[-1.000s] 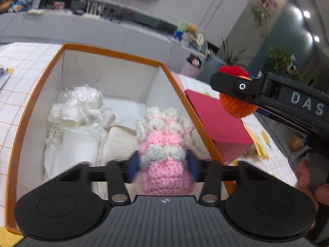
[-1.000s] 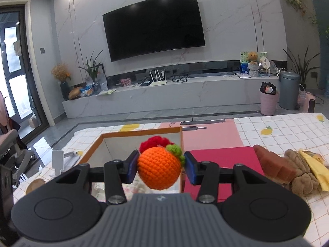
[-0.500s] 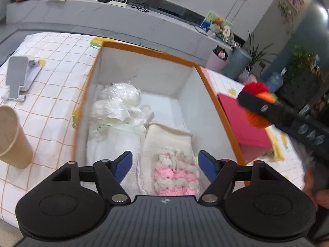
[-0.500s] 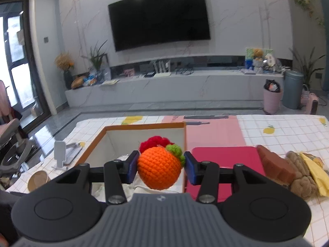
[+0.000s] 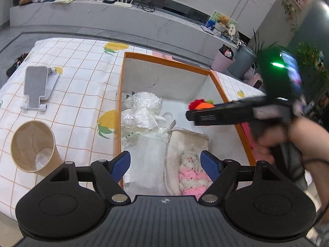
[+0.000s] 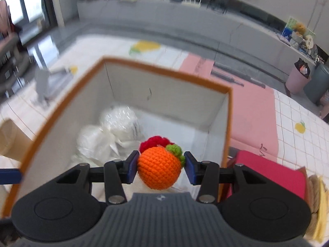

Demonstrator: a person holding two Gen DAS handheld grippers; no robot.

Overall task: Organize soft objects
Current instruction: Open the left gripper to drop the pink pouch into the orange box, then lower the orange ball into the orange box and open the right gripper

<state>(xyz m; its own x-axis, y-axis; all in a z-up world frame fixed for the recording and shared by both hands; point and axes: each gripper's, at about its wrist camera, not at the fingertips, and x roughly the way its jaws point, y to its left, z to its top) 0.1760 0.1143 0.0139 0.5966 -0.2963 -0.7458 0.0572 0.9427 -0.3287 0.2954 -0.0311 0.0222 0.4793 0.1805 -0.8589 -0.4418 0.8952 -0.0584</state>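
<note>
An orange-rimmed white box (image 5: 121, 94) holds plastic-wrapped white bundles (image 5: 141, 111), a cream cloth (image 5: 185, 142) and a pink-and-white crochet piece (image 5: 193, 177). My left gripper (image 5: 165, 165) is open and empty above the box's near end, over the crochet piece. My right gripper (image 6: 160, 165) is shut on an orange crochet ball (image 6: 158, 167) with red and green tufts, held over the box (image 6: 164, 72). In the left wrist view the right gripper (image 5: 205, 113) reaches in from the right with the ball (image 5: 202, 104).
A paper cup (image 5: 33, 144) and a grey phone stand (image 5: 38, 86) sit on the checked tablecloth left of the box. A red box lid (image 6: 269, 173), a pink mat (image 6: 253, 111), and brown and yellow soft items (image 6: 316, 195) lie to the right.
My left gripper let go of the pink-and-white crochet piece in the box, opened and drew back. My right gripper carried the orange ball from beside the box to over it.
</note>
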